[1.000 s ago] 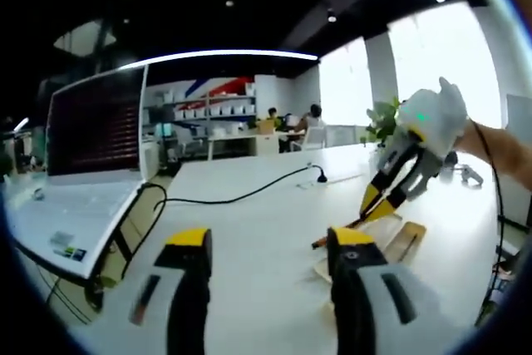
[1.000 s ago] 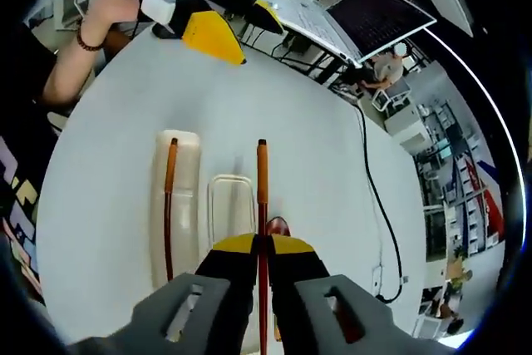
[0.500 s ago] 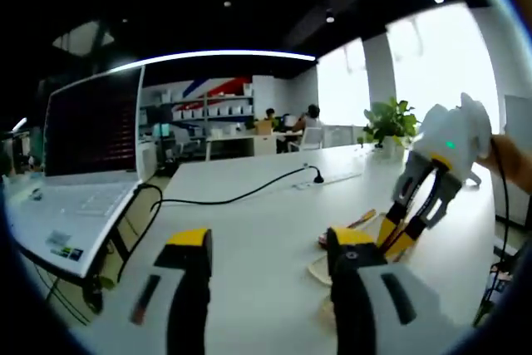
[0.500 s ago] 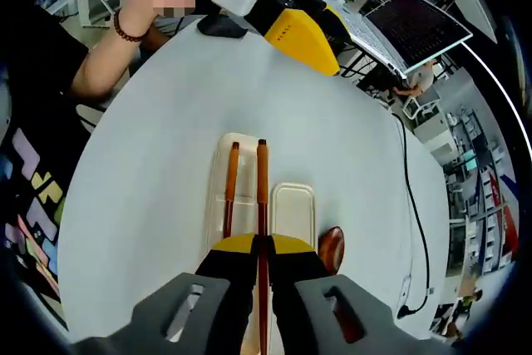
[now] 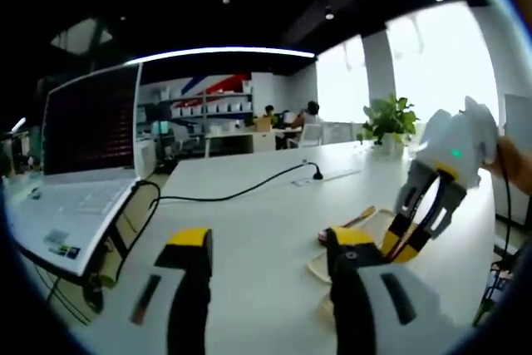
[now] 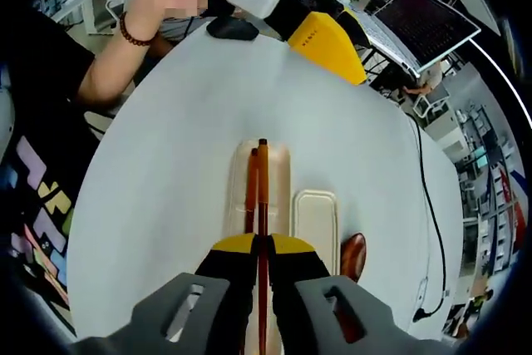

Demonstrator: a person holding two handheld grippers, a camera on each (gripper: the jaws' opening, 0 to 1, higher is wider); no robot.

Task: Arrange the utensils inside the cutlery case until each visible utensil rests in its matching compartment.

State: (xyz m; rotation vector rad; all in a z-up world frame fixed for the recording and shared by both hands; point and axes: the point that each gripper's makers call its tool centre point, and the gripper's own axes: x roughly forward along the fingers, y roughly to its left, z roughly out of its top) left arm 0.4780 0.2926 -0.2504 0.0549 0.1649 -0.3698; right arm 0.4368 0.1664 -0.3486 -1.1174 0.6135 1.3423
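My right gripper (image 6: 260,245) is shut on a brown chopstick (image 6: 263,174), which points forward over the long compartment of the pale cutlery case (image 6: 280,164). A second chopstick (image 6: 250,193) lies in that compartment, just left of the held one. The shorter compartment (image 6: 316,218) sits to the right, with a brown spoon (image 6: 353,255) on the table beyond it. My left gripper (image 5: 268,243) hangs open over the table with nothing between its jaws. The right gripper (image 5: 405,243) reaches down over the case (image 5: 320,268) and the spoon (image 5: 349,222).
The white table (image 6: 166,172) carries an open laptop (image 5: 83,172) at the left and a black cable (image 5: 233,197). A person's arm with a bracelet (image 6: 129,31) holds the left gripper (image 6: 324,35). A plant (image 5: 386,122) stands farther back.
My right gripper has carried the chopstick sideways from beside the short compartment to over the long one, above the other chopstick. The left gripper has barely moved.
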